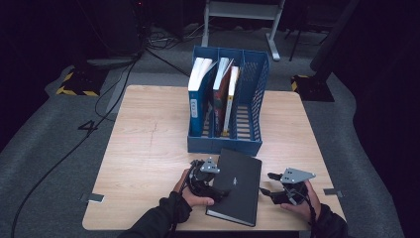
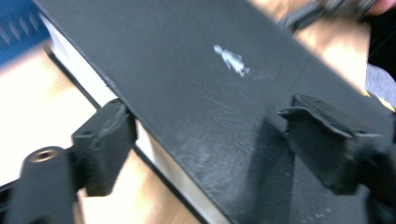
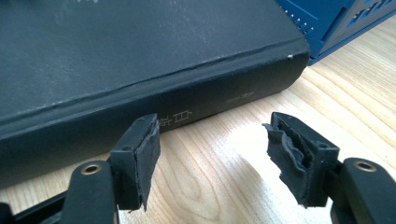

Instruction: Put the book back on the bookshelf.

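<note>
A thick black hardcover book [image 1: 236, 184] lies flat on the light wooden table [image 1: 143, 148], near the person's edge, its far end just in front of the blue plastic file rack [image 1: 252, 99]. In the right gripper view the book's spine [image 3: 154, 116] faces the camera, faint markings on it too small to read. The left gripper [image 1: 210, 181] sits at the book's left long edge — in the left gripper view one jaw stands over the cover and the other beside the white page edge, the book's edge between them, with no pad seen pressing on it; jaws parted, nothing held. The right gripper [image 1: 272, 188] rests just off the book's right side, its jaws spread with bare table between them, short of the spine and holding nothing. The rack stands upright behind the book: a blue-spined book [image 1: 198, 94] in its left compartment, two thinner books [image 1: 225, 94] leaning in the middle one. Beyond the table — grey carpet [image 1: 49, 134] and trailing black cables [image 1: 74, 144].
</note>
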The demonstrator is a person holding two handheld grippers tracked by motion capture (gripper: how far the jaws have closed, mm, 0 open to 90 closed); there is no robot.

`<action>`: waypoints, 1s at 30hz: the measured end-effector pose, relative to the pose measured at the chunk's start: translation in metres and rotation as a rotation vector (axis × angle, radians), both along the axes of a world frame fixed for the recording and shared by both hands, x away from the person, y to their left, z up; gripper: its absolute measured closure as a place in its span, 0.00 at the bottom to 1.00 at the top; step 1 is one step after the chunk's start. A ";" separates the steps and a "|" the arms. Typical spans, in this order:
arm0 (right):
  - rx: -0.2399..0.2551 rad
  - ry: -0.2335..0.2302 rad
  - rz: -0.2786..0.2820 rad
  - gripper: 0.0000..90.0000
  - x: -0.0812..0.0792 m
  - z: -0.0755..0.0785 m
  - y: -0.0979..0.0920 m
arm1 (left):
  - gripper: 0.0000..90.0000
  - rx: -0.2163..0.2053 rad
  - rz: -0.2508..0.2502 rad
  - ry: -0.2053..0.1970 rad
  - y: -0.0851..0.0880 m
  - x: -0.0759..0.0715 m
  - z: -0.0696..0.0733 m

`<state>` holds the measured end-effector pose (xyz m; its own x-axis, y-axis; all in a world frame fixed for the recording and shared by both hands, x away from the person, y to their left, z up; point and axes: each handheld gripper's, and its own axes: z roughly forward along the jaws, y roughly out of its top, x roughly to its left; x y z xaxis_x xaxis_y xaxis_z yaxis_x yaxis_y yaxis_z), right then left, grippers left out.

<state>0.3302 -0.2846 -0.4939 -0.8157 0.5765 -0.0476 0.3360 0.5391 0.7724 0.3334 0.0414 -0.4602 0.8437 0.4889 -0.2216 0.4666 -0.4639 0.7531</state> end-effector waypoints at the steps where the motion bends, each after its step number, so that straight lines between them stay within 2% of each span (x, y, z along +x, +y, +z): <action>1: 0.003 -0.001 -0.001 0.38 0.000 0.000 0.000 | 0.33 -0.023 -0.005 -0.014 0.001 0.000 0.004; 3: 0.011 -0.001 -0.004 0.39 0.000 0.000 0.000 | 0.37 -0.026 -0.028 0.009 -0.001 0.005 0.006; 9: 0.051 -0.006 -0.012 0.39 0.002 0.004 -0.002 | 0.40 -0.083 -0.039 0.106 -0.001 0.021 0.003; 10: 0.059 -0.006 -0.015 0.39 0.002 0.003 -0.003 | 0.39 -0.070 -0.035 0.112 -0.002 0.023 0.003; 11: 0.063 -0.004 -0.016 0.38 0.003 0.004 -0.003 | 0.37 -0.033 -0.027 0.117 -0.007 0.025 0.003; 12: 0.058 -0.006 -0.015 0.39 0.003 0.004 -0.003 | 0.37 -0.015 -0.013 0.107 -0.009 0.025 0.003; 13: 0.055 -0.008 -0.016 0.39 0.002 0.004 -0.003 | 0.38 -0.019 -0.005 0.103 -0.010 0.025 0.001; 17: 0.048 -0.013 -0.016 0.38 0.001 0.004 -0.003 | 0.50 -0.084 -0.004 0.094 -0.005 0.024 0.003; 19: 0.041 -0.012 -0.015 0.38 0.002 0.003 -0.004 | 0.55 -0.108 -0.006 0.072 -0.005 0.021 0.007; 23: -0.009 -0.006 -0.023 0.38 0.003 -0.001 -0.004 | 0.62 -0.167 -0.001 0.047 -0.006 0.014 0.010; 25: -0.039 -0.010 -0.019 0.39 0.003 -0.004 -0.003 | 0.64 -0.177 -0.001 0.002 -0.007 0.007 0.014; 27: -0.043 -0.010 -0.013 0.39 0.002 -0.004 -0.002 | 0.64 -0.185 0.009 -0.013 -0.007 0.004 0.014; 30: -0.024 -0.002 -0.020 0.39 0.003 -0.004 -0.003 | 0.65 -0.204 0.006 -0.028 -0.005 0.000 0.014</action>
